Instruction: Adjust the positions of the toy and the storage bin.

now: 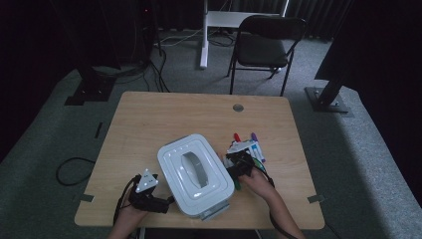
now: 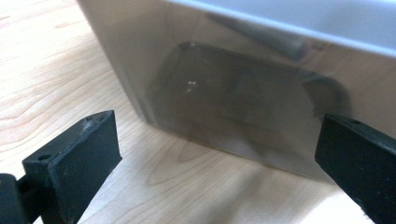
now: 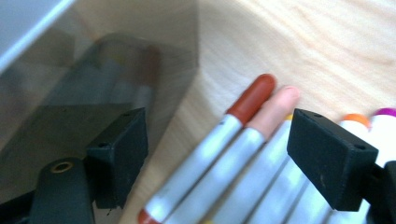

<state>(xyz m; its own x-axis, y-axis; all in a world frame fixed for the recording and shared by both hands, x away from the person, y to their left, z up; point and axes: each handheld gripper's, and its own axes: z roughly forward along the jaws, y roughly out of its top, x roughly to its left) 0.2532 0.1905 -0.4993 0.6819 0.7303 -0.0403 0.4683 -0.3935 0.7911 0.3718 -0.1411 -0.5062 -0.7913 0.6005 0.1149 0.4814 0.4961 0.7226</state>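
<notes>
wooden table (image 1: 149, 124) on grey carpet (image 1: 45, 134), dark room, chair (image 1: 263, 47) behind.

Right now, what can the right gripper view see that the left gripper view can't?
The right gripper view has the markers lying side by side on the table, with red and pink caps, between the right gripper's open jaws. The left gripper view has the left gripper, open, facing a broad see-through side of the box. Both share the box's wall and the wooden table.
</notes>
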